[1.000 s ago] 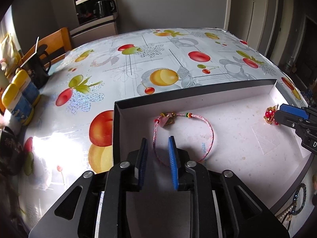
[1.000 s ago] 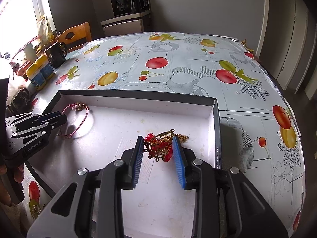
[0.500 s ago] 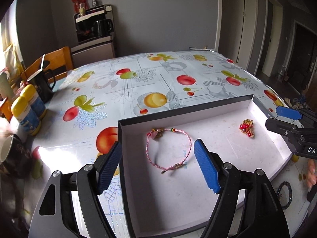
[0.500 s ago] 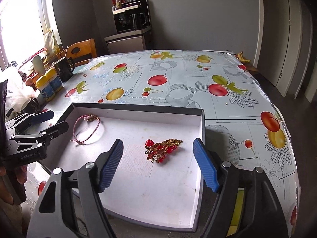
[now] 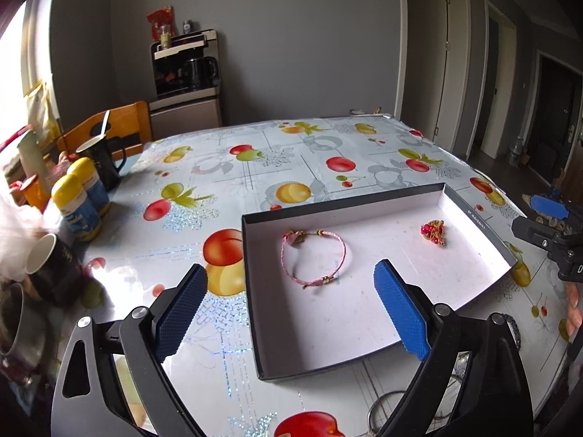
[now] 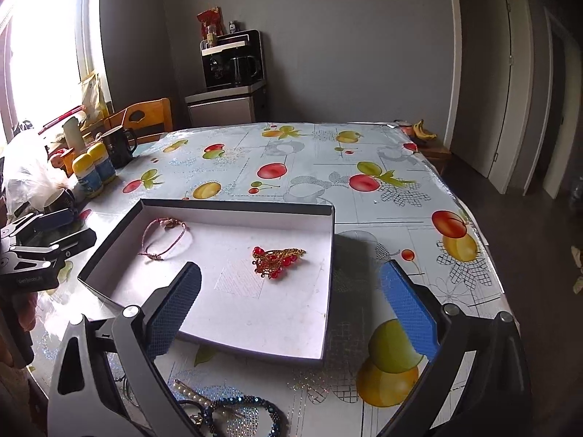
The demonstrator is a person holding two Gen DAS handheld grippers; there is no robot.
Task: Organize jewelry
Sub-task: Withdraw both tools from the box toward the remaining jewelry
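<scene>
A shallow black box with a white floor (image 5: 250, 291) (image 6: 255, 309) lies on the fruit-print tablecloth. A pink cord bracelet (image 5: 343, 251) (image 6: 169, 222) rests in its left part. A red and gold beaded ornament (image 5: 433, 231) (image 6: 277, 258) rests in its right part. My left gripper (image 5: 289, 267) hovers above and short of the bracelet, jaws opening wide, nothing between them. My right gripper (image 6: 290, 267) hovers short of the ornament, jaws opening wide and empty. Each gripper shows at the edge of the other's view (image 6: 40, 240) (image 5: 546, 218).
Several loose pieces lie on the cloth in front of the box: a blue beaded bracelet (image 6: 247, 404), a pearl clip (image 6: 186, 389), wire rings (image 5: 386, 404). Yellow-lidded bottles (image 5: 76, 204), a black mug (image 5: 102, 160) and cups crowd the left side. The table edge runs along the right.
Both grippers went from nearly shut over the bracelet and the ornament to wide open, and drew back and up. Both pieces lie released on the box floor.
</scene>
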